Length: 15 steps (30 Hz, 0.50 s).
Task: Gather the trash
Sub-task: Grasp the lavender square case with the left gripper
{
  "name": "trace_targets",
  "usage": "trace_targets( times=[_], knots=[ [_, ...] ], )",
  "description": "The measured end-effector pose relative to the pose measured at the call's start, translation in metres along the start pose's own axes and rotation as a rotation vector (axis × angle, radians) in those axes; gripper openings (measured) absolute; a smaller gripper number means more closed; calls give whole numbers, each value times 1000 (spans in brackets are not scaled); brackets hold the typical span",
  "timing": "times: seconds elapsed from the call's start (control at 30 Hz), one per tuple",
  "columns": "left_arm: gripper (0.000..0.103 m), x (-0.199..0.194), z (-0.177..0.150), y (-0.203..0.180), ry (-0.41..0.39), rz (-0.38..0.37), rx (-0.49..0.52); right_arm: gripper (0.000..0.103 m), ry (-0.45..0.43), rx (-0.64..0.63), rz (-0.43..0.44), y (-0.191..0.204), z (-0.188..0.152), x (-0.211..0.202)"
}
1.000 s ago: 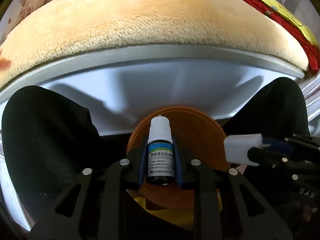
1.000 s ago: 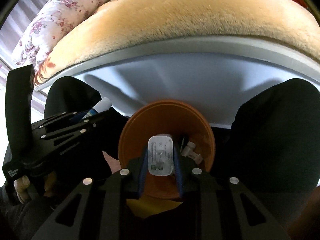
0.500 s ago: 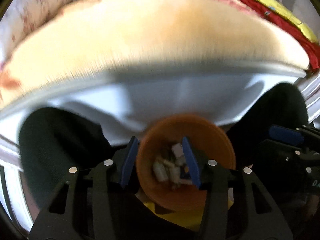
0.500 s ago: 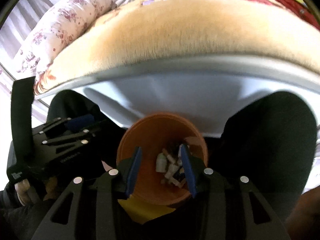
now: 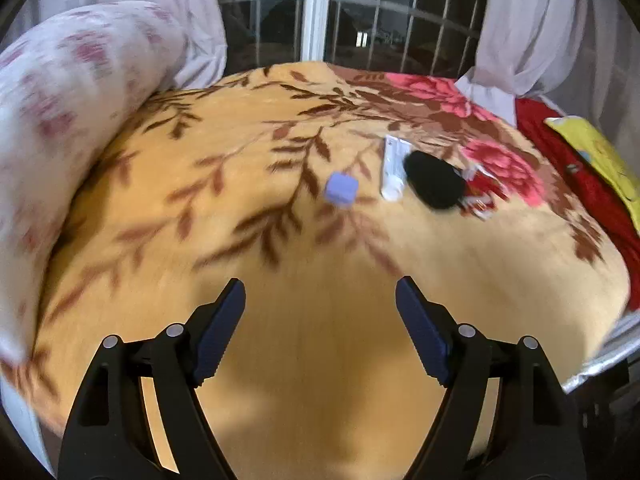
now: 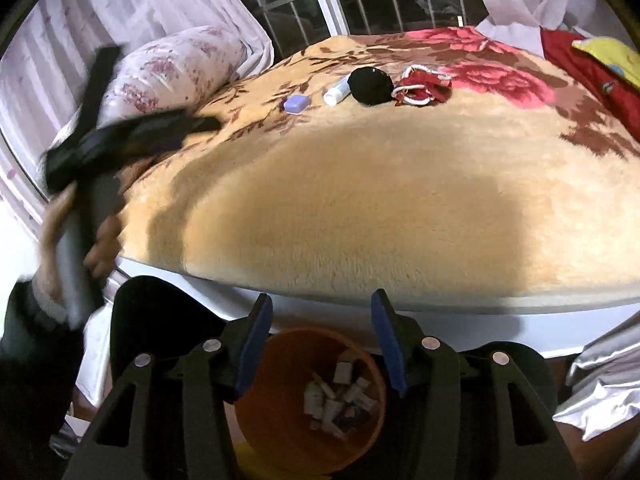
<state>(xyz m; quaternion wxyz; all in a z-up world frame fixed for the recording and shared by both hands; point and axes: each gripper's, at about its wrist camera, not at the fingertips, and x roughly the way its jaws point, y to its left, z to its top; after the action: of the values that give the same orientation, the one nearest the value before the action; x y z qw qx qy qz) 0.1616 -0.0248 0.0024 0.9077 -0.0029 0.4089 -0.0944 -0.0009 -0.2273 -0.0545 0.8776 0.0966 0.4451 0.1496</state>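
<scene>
My left gripper (image 5: 320, 296) hangs over the tan floral blanket (image 5: 300, 340), its jaws opening with nothing between them. Farther up the bed lie a small lilac box (image 5: 341, 188), a white tube (image 5: 393, 170), a black round thing (image 5: 434, 180) and a red-and-white wrapper (image 5: 478, 196). My right gripper (image 6: 320, 320) is above the orange bin (image 6: 280, 420), jaws opening and empty. The bin holds several small white bottles and packets (image 6: 336, 396). In the right wrist view the lilac box (image 6: 296, 103), the tube (image 6: 338, 90), the black thing (image 6: 370, 85) and the red wrapper (image 6: 420, 88) lie far off, and my left gripper (image 6: 204, 124) shows blurred at the left.
A flowered pillow (image 5: 60, 112) lies along the bed's left side. A red cloth (image 5: 592, 184) and a yellow item (image 5: 596, 152) sit at the right edge. A barred window (image 5: 360, 20) with white curtains is behind. A person's dark legs (image 6: 160, 320) flank the bin.
Both grippers let go of their items into the orange bin and opened. The left one rose and swung over the bed; the right one lifted a little, still above the bin.
</scene>
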Motion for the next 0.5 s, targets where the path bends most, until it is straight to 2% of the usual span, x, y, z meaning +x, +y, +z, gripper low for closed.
trace_targets(
  times=[0.13, 0.23, 0.33, 0.5],
  knots=[
    [76, 58, 31, -16, 64, 17, 67, 53, 17, 29, 2, -7, -5, 7],
    [76, 88, 42, -23, 79, 33, 105, 54, 28, 55, 1, -16, -8, 9],
    [76, 111, 56, -18, 119, 16, 77, 54, 37, 83, -5, -27, -10, 11],
    [76, 125, 63, -18, 112, 34, 83, 55, 46, 125, -4, -40, -10, 16]
  ],
)
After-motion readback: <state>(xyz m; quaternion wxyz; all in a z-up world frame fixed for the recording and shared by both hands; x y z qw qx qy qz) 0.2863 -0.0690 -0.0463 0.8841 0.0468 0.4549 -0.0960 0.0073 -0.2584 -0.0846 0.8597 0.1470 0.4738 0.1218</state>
